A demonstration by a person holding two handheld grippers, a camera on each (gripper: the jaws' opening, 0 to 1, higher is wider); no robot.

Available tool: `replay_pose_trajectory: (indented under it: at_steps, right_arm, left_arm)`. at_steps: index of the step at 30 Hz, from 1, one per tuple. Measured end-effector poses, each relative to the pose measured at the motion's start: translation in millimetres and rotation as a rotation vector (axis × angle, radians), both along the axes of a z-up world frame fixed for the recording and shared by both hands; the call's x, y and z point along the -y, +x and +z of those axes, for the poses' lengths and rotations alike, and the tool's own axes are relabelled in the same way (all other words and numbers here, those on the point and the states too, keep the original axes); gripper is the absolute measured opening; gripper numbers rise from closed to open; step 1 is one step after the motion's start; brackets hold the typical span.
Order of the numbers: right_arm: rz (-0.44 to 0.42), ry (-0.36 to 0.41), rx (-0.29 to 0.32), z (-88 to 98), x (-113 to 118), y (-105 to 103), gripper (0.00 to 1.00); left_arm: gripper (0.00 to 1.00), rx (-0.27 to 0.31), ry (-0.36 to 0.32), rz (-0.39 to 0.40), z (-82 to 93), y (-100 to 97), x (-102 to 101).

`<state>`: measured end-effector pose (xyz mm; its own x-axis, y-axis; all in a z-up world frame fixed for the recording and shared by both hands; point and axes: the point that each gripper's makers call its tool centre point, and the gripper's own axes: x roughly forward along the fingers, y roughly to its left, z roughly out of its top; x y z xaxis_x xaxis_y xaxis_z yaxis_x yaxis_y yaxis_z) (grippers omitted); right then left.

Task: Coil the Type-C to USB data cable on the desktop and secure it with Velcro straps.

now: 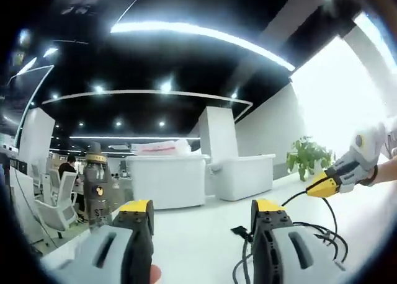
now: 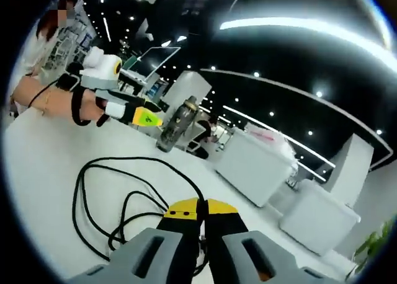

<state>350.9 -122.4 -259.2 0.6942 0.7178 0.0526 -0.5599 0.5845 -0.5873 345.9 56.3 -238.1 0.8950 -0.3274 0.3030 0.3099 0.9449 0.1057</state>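
Left claw (image 1: pixel 201 214) spread; right claw (image 2: pixel 198 208) pinching black cable (image 2: pixel 93 191) over white desktop (image 2: pixel 43 172).

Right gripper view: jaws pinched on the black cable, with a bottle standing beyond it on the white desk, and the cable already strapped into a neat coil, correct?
Not strapped. The right gripper view shows the cable in loose loops on the desk, no strap around it. The right gripper is shut on it, and the bottle stands beyond.
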Motion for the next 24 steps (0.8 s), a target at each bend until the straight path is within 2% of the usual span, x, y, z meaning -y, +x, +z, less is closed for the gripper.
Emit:
replay_pose_trajectory:
  at_steps: [2,4,6,8,10,12,15,16,18,19,21,23,24]
  right_arm:
    - [0.006,0.030,0.018,8.0,9.6,-7.1,0.01]
    - [0.013,0.071,0.032,16.0,17.7,-13.0,0.01]
    - [0.030,0.130,0.034,24.1,23.0,-19.5,0.01]
    - [0.065,0.178,0.005,27.6,24.2,-26.3,0.01]
    - [0.063,0.176,0.011,28.2,25.6,-28.8,0.01]
    - [0.072,0.193,0.063,35.0,25.0,-33.4,0.00]
    - [0.123,0.214,0.012,34.7,18.7,-40.8,0.00]
    - [0.119,0.220,0.008,34.6,18.5,-40.0,0.00]
    - [0.090,0.196,0.002,27.6,17.4,-33.4,0.00]
    - [0.105,0.188,-0.062,17.5,15.3,-30.9,0.01]
    - [0.061,0.230,-0.243,-6.2,20.7,-16.0,0.02]
    - [0.003,0.217,-0.357,-30.2,30.9,1.0,0.14]
    - [-0.015,0.228,-0.393,-37.4,36.3,8.2,0.20]
  left_arm:
    - [0.63,0.001,0.035,-0.083,-2.3,-7.3,22.1]
    - [0.61,0.006,0.090,-0.123,-6.5,-12.1,38.4]
    - [0.57,0.001,0.174,-0.129,-15.6,-13.5,50.0]
    - [0.51,0.003,0.242,-0.129,-24.3,-13.7,58.1]
    - [0.46,-0.006,0.260,-0.127,-31.5,-11.9,61.8]
    - [0.42,-0.014,0.272,-0.111,-34.5,-9.7,59.9]
    - [0.37,-0.029,0.282,-0.118,-40.7,-7.3,58.5]
    - [0.37,-0.056,0.282,-0.158,-47.4,-8.4,65.6]
    - [0.38,-0.078,0.336,-0.148,-58.0,-7.0,69.2]
    - [0.38,-0.088,0.363,-0.145,-63.3,-6.7,71.3]
    - [0.39,-0.087,0.376,-0.140,-66.3,-6.7,73.6]
    - [0.39,-0.088,0.367,-0.135,-65.0,-7.4,71.1]
    - [0.39,-0.089,0.361,-0.133,-64.1,-7.4,69.4]
